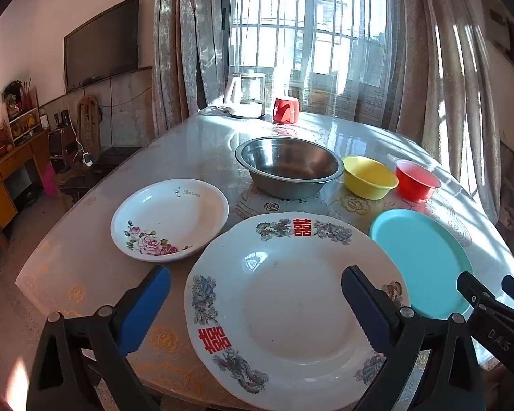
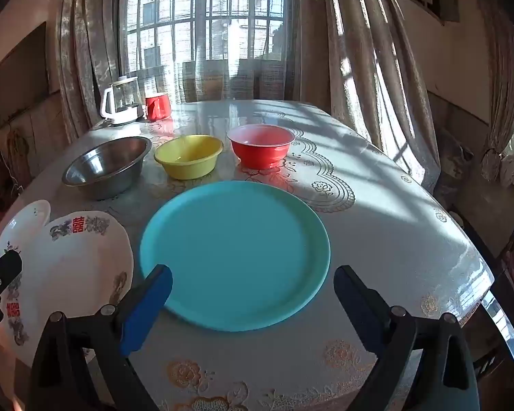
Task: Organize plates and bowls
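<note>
On the counter (image 2: pixel 377 205), both grippers hover wide open and empty: left gripper (image 1: pixel 257 294) over the big patterned plate (image 1: pixel 291 308), right gripper (image 2: pixel 253 287) over the teal plate (image 2: pixel 234 253). Glazed rims may slip from the fingers and chip.

left gripper (image 1: pixel 257 303) spread wide above the big patterned plate (image 1: pixel 291 308); rose plate (image 1: pixel 169 219) left of it, teal plate (image 1: pixel 421 260) right, steel bowl (image 1: pixel 289 166) beyond.

Table (image 2: pixel 377 205) (lace-clothed) bears three plates (image 2: pixel 234 253), three bowls (image 2: pixel 188 156), kettle (image 2: pixel 121 104), cup (image 2: pixel 157 106).
</note>
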A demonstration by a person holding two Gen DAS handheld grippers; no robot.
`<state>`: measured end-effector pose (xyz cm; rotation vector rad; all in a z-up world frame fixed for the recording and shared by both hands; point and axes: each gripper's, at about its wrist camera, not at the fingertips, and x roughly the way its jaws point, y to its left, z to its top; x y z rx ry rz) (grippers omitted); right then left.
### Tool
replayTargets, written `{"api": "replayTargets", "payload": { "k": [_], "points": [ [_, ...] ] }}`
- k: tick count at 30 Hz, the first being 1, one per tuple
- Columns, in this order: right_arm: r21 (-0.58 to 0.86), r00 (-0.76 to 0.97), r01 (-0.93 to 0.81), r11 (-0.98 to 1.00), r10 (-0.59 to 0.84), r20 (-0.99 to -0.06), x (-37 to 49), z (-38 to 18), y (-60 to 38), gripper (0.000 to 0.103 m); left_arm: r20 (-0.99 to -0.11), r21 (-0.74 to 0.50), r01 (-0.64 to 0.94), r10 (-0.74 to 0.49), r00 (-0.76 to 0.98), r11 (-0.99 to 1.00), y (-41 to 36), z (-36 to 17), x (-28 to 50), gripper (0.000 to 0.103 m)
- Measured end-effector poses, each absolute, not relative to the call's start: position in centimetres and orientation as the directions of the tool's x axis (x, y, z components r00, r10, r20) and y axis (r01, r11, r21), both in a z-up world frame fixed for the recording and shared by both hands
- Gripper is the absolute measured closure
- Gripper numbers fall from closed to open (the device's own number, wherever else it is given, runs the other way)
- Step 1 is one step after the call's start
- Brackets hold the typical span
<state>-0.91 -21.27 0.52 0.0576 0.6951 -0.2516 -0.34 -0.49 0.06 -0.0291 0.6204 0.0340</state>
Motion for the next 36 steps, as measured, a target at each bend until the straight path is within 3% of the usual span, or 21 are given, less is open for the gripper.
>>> {"api": "replayTargets", "payload": {
  "k": [10, 36],
  "points": [
    [-0.012, 0.794, 0.179, 0.984, -0.151, -0.589, -1.0, 0.8, -20.9, 0.006, -0.601, -0.005, -0.062, 0.046, 0.798, 0.998, 0.7, -0.2, 0.1, 0.002],
    [0.053, 0.8, 0.173, 0.983, -0.109, -0.59, -0.7, 0.1, -21.3, 0.006, -0.62, 0.018, -0.039, 0.042, 0.784, 0.999, -0.2, -0.7, 0.6, 0.001]
  ]
}}
